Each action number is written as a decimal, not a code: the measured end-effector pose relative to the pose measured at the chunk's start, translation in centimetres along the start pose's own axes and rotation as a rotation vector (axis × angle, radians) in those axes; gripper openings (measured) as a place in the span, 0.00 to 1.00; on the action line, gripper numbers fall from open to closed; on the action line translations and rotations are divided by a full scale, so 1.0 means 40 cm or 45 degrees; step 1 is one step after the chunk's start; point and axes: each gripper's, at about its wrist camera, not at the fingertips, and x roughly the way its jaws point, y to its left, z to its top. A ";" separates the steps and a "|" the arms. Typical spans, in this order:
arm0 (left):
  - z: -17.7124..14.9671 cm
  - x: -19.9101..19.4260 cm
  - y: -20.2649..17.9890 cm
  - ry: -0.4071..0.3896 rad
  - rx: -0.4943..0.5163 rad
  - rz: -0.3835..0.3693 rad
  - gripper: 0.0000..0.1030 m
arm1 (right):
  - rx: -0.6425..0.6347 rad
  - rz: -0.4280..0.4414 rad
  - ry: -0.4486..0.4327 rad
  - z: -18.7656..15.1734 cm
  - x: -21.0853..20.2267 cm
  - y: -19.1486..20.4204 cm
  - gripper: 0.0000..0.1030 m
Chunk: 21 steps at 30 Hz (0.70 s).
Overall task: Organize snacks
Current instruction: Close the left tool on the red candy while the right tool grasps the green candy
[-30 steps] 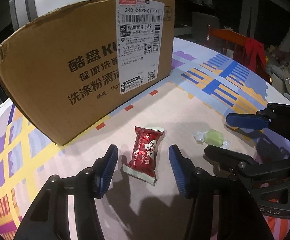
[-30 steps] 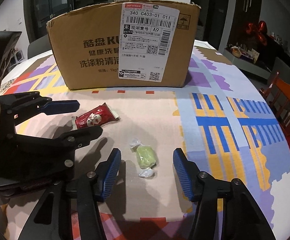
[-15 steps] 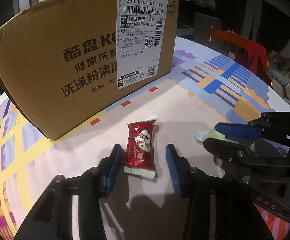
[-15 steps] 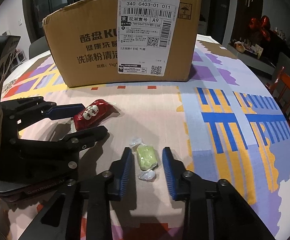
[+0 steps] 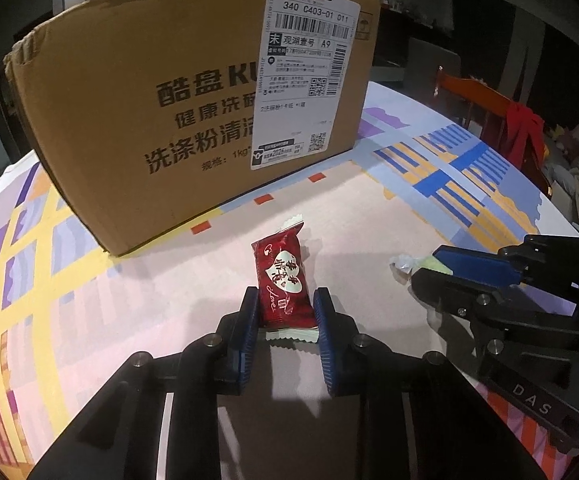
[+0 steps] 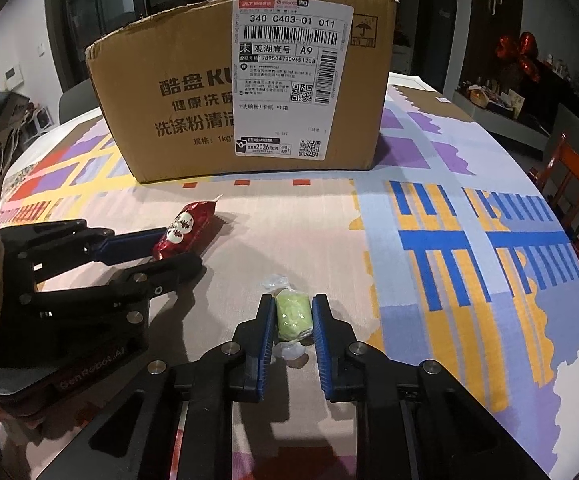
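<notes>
My left gripper (image 5: pixel 285 300) is shut on a red snack packet (image 5: pixel 283 280) that rests on the table, its far end tilted up. The packet also shows in the right wrist view (image 6: pixel 185 229) between the left fingers (image 6: pixel 129 244). My right gripper (image 6: pixel 291 310) is shut on a green wrapped candy (image 6: pixel 292 314) on the table. In the left wrist view only the candy's clear wrapper end (image 5: pixel 403 263) shows beside the right gripper (image 5: pixel 441 266). A tall cardboard box (image 6: pixel 249 92) stands behind both snacks; it also fills the back of the left wrist view (image 5: pixel 169 104).
The round table (image 6: pixel 449 240) has a patterned cloth in blue, yellow and purple. An orange chair (image 6: pixel 577 184) stands past the right edge, and one with a red cloth (image 5: pixel 523 128) shows in the left wrist view. The room behind is dark.
Both grippers have closed: the left jaws came in onto the red packet and the right jaws onto the green candy. The red packet's far end has lifted.
</notes>
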 end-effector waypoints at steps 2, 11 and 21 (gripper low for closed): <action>-0.001 -0.005 0.002 -0.004 -0.010 0.002 0.25 | 0.000 0.001 -0.003 0.001 -0.003 0.001 0.20; 0.001 -0.034 0.001 -0.024 -0.030 0.021 0.24 | -0.007 0.008 -0.024 0.011 -0.023 0.001 0.20; 0.013 -0.085 0.002 -0.058 -0.055 0.047 0.24 | -0.016 0.016 -0.056 0.024 -0.053 0.003 0.20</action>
